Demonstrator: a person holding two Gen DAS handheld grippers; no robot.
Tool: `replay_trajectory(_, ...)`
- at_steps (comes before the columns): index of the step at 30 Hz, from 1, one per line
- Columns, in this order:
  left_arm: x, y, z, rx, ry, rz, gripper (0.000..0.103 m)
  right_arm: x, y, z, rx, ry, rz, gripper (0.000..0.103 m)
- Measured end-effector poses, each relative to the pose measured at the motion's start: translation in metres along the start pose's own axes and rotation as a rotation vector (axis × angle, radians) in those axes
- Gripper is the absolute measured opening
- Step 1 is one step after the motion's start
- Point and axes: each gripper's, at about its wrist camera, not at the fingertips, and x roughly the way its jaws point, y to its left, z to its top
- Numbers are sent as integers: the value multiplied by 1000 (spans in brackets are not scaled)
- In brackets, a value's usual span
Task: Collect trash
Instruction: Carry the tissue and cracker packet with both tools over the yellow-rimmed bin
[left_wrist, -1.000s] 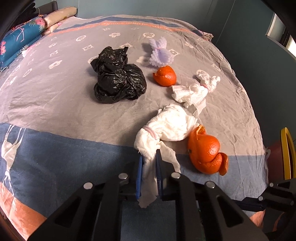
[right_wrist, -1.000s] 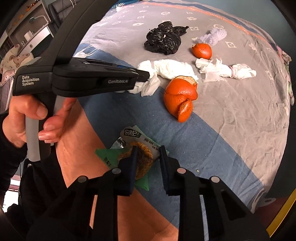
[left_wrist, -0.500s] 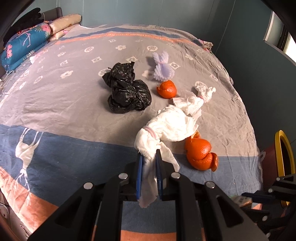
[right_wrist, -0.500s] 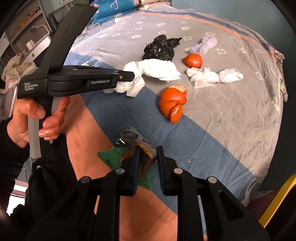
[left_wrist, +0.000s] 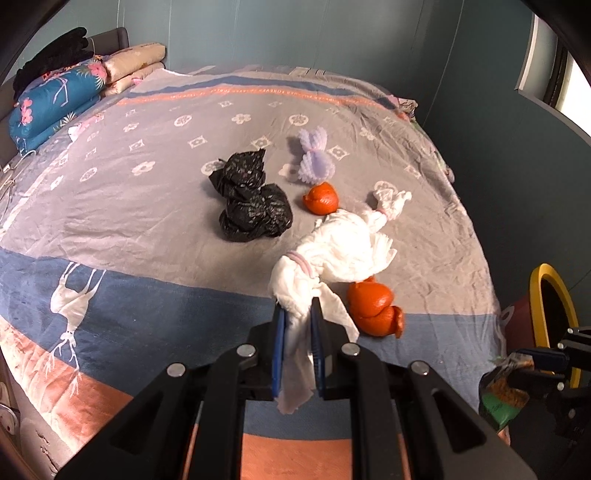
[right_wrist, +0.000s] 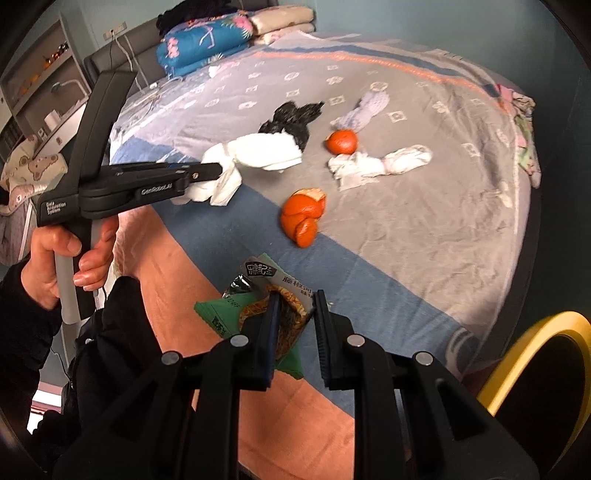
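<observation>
My left gripper (left_wrist: 295, 308) is shut on the tail of a white tissue bundle (left_wrist: 340, 251) with a pink band, which hangs above the bed. From the right wrist view the same left gripper (right_wrist: 218, 171) holds the tissue bundle (right_wrist: 258, 151) clear of the bedspread. My right gripper (right_wrist: 297, 297) is shut on a green snack wrapper (right_wrist: 258, 295), lifted off the bed. On the bedspread lie a black plastic bag (left_wrist: 251, 206), two orange peels (left_wrist: 373, 306) (left_wrist: 321, 199), a purple foam net (left_wrist: 314, 162) and another white tissue wad (left_wrist: 388, 199).
A yellow-rimmed bin (right_wrist: 535, 354) stands off the bed's right corner. Folded quilts and pillows (left_wrist: 55, 99) are piled at the head of the bed. A person's hand (right_wrist: 59, 258) grips the left tool's handle. Shelves (right_wrist: 40, 74) stand at the far left.
Both grippers have risen and pulled back from the bed, each carrying its item. The tissue bundle has lifted off the bedspread. The right jaws have closed tighter on the wrapper.
</observation>
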Motion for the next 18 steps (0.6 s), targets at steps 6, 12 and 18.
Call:
replay_trajectory(6,-17,-16,2,9,-25,-18,12,-24,-16,-5,38,-41,-9,18)
replay_trajectory(12,-31,-36,5,26,-41,-43,12,-47,-33,-10,80,-90,-26,18)
replay_trajectory(18,-42,-61,5,60,-55,-67,12,-69,-50,-15,119,-129,-50,18)
